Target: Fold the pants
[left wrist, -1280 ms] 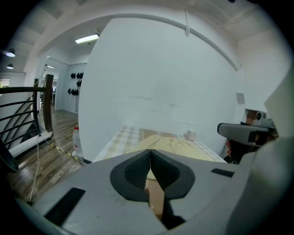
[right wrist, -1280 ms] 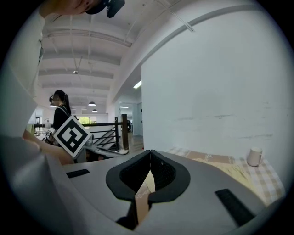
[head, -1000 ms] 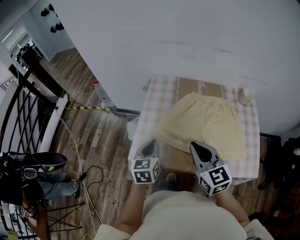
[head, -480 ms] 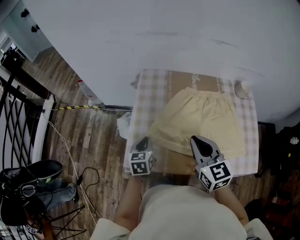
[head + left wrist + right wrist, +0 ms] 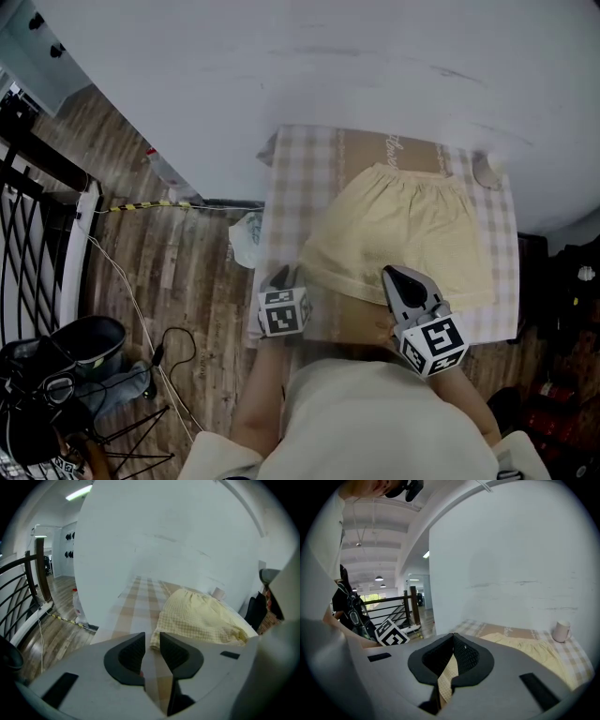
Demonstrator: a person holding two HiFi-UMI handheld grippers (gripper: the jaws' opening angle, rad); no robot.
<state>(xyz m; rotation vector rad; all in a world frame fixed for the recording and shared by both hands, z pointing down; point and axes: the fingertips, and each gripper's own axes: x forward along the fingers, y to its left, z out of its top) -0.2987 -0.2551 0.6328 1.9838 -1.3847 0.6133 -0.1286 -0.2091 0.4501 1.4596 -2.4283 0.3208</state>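
Pale yellow pants (image 5: 403, 234) lie flat on a checked tablecloth (image 5: 300, 187), waistband toward the wall. My left gripper (image 5: 281, 276) is at the table's near left edge. In the left gripper view its jaws (image 5: 152, 640) have just been opening and stand apart; only cloth shows in the gap, and the pants' near left hem corner (image 5: 161, 632) lies just beyond the tips. My right gripper (image 5: 394, 275) hangs over the near hem. In the right gripper view its tips (image 5: 453, 637) meet, shut, and yellow fabric shows through the hollow below them.
A white cup (image 5: 487, 169) stands at the table's far right corner near the white wall. A brown printed strip (image 5: 394, 150) lies under the waistband. On the wood floor to the left are a plastic bag (image 5: 246, 239), a bottle (image 5: 159, 167), cables and a black railing (image 5: 37, 187).
My left gripper has dropped and moved in toward the table's near left edge, close to the pants' hem corner. The right gripper has shifted slightly over the near hem. The pants lie unchanged.
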